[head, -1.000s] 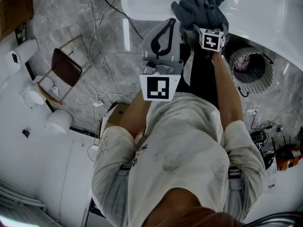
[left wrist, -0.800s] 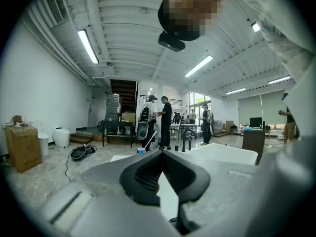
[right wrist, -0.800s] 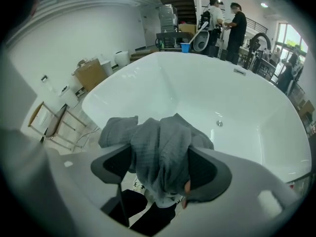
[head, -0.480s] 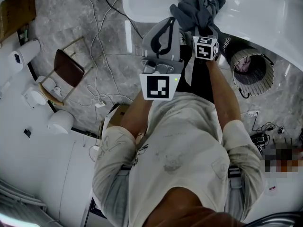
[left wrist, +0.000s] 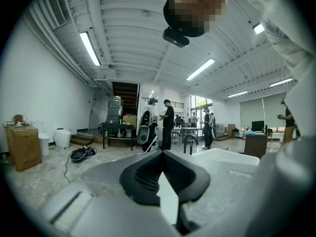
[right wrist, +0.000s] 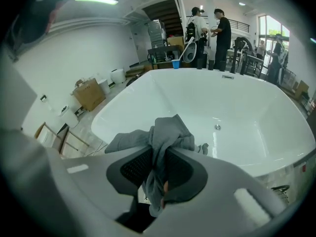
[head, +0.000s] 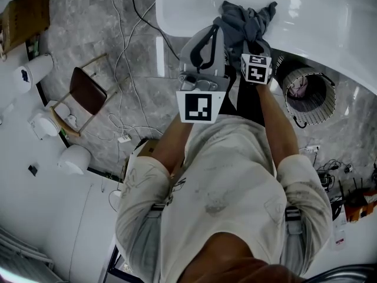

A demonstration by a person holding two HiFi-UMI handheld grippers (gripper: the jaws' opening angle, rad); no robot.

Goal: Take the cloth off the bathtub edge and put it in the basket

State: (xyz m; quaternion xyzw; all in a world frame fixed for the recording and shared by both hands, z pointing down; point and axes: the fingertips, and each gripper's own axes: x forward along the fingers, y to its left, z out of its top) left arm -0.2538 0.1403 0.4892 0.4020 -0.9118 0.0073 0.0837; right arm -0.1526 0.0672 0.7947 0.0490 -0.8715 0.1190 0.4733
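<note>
From the head view, my right hand-held gripper (head: 250, 45) sits over the bathtub (head: 177, 5) rim, where the cloth (head: 244, 19) is bunched. The basket (head: 327, 108) stands on the floor just beside the bathtub's outer wall, and my left hand-held gripper (head: 203, 43) hangs near the rim. In the left gripper view, its jaws are pressed together on nothing. In the right gripper view, the jaws have just been closing and now pinch a fold of the cloth, with the rest bunched beyond them over the bathtub edge. The bite looks thin to me: a snag or a quick swing toward the basket could slip it free into the bathtub or onto the floor.
</note>
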